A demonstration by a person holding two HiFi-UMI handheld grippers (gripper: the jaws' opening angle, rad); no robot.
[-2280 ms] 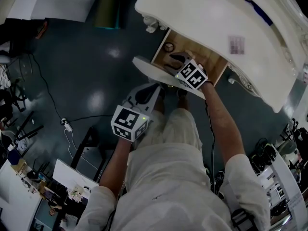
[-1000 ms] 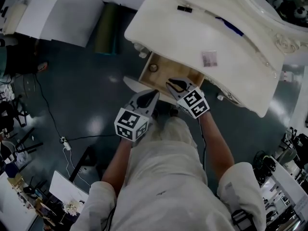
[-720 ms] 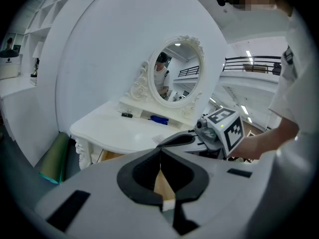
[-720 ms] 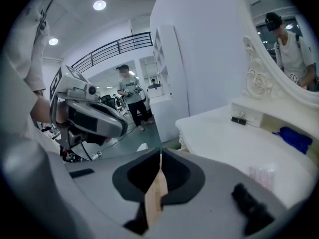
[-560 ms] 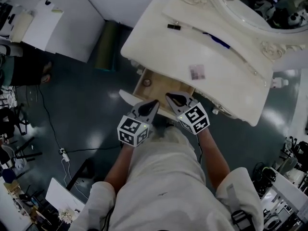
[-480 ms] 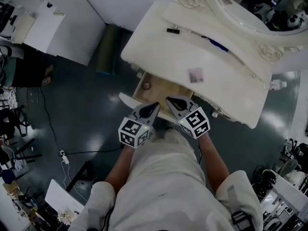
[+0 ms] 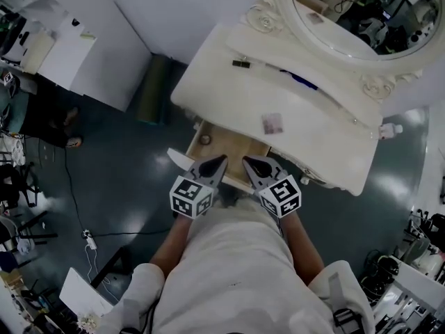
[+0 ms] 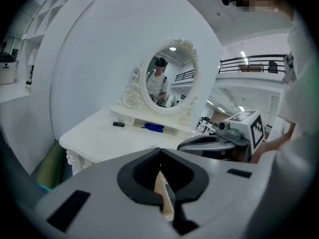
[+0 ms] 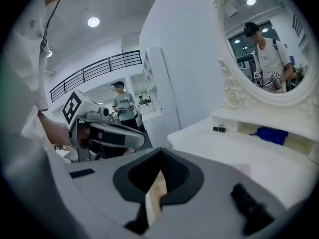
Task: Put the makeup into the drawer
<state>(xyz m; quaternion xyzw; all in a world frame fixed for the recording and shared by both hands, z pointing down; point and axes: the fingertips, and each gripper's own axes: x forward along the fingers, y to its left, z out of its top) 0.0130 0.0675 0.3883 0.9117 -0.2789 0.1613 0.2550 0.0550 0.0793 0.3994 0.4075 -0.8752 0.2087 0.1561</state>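
A white dressing table (image 7: 313, 141) has its wooden drawer (image 7: 229, 153) pulled open, with a small round item (image 7: 204, 139) lying at the drawer's left end. On the tabletop lie a small pink square piece (image 7: 272, 123), a black item (image 7: 241, 63) and a blue item (image 7: 299, 80). My left gripper (image 7: 221, 159) and right gripper (image 7: 246, 160) hover side by side at the drawer's front edge. Both are shut with nothing between the jaws. The left gripper view shows its tips (image 8: 160, 151) meeting, and so does the right gripper view (image 9: 160, 151).
An oval mirror (image 7: 348, 12) in a carved frame stands at the back of the table. A green roll (image 7: 151, 89) leans by the table's left side. White cabinets (image 7: 83, 54) stand to the left, and cables lie on the dark floor (image 7: 104, 186).
Both grippers have drawn back from over the drawer to its front edge and risen. The head view has lifted, so the mirror and more of the table show.
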